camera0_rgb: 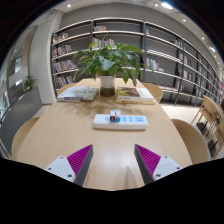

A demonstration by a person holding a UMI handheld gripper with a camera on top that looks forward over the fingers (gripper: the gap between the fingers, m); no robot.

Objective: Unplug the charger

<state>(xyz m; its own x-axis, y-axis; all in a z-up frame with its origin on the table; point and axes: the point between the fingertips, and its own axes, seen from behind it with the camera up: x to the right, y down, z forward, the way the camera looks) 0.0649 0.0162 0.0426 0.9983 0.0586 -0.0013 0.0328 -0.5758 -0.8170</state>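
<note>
While the gripper [109, 163] is hovering low over a round, light wooden table [60, 135], its two fingers are standing spread apart with nothing between them. The magenta pads [80, 158] on their inner faces are facing each other across a wide bare gap, and neither one is touching anything.

Ahead of the fingers, well apart from them and near the middle of the tabletop, a white power strip [120, 121] is lying flat with its long side turned across the view. A small dark plug or charger [114, 118] is sitting on top of it, a little toward the left of its middle; whether it is fully seated in a socket I cannot tell.

Beyond the strip, a leafy green potted plant [109, 63] is standing in a dark pot, its leaves spreading wide over the far part of the table. Open books or magazines [78, 94] are lying to the left of the pot, and another flat stack of papers [136, 93] is lying to its right, both just beside it.

Wooden chairs [191, 142] are sitting around the table's rim, one at the right and another further back. Behind everything, tall bookshelves [160, 50] are running along the far wall and curving off to the right, with rows of books filling them, and ceiling lights are glowing overhead.
</note>
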